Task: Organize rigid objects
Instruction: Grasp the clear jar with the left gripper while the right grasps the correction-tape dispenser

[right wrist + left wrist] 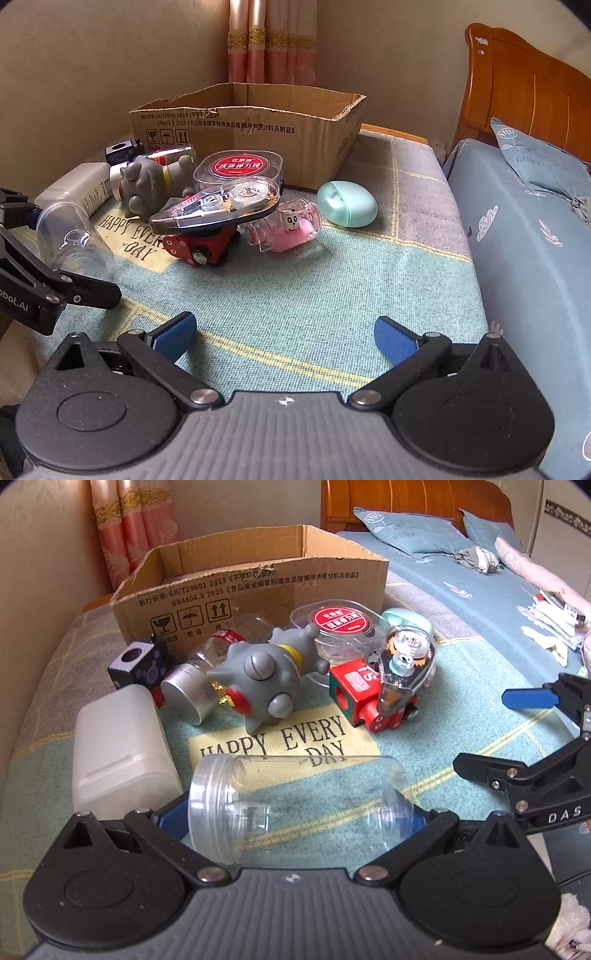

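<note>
A clear plastic jar lies on its side across my left gripper, which is open; a blue pad sits close to each end, and I cannot tell whether they touch. The right wrist view shows the same jar low at the left. My right gripper is open over bare cloth with nothing between its fingers. Behind the jar lies a pile: a grey spiky toy, a red toy train, a clear tape dispenser, a round case with a red label and a silver-capped bottle. An open cardboard box stands behind the pile.
A white plastic container lies left of the jar, with a black-and-white cube behind it. A mint egg-shaped case and a pink clear item lie right of the pile. A bed with blue sheets borders the right side.
</note>
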`<act>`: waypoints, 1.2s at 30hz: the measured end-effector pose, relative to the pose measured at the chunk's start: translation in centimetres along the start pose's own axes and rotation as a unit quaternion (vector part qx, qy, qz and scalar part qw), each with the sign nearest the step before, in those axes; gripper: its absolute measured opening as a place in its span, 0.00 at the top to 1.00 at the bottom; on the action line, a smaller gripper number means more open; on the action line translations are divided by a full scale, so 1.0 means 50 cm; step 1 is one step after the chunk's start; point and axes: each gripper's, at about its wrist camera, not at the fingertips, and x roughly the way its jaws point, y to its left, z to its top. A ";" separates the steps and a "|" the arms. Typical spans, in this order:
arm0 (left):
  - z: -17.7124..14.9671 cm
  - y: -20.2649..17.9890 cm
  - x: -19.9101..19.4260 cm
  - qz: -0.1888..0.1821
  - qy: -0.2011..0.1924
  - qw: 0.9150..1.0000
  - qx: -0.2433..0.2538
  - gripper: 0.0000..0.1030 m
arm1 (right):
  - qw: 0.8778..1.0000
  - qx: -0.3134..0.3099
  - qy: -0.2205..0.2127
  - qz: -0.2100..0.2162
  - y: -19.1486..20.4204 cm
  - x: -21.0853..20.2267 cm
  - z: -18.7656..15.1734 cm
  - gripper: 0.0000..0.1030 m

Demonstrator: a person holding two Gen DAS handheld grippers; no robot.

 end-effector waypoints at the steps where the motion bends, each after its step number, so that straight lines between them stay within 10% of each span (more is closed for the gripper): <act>1: 0.000 -0.003 -0.005 0.003 -0.004 1.000 0.008 0.01 | 1.000 0.000 0.000 0.000 0.000 0.000 0.000 0.00; 36: 0.056 0.050 -0.109 -0.004 -0.076 0.997 -0.025 0.13 | 0.982 -0.152 -0.022 0.108 0.042 0.054 0.126 0.00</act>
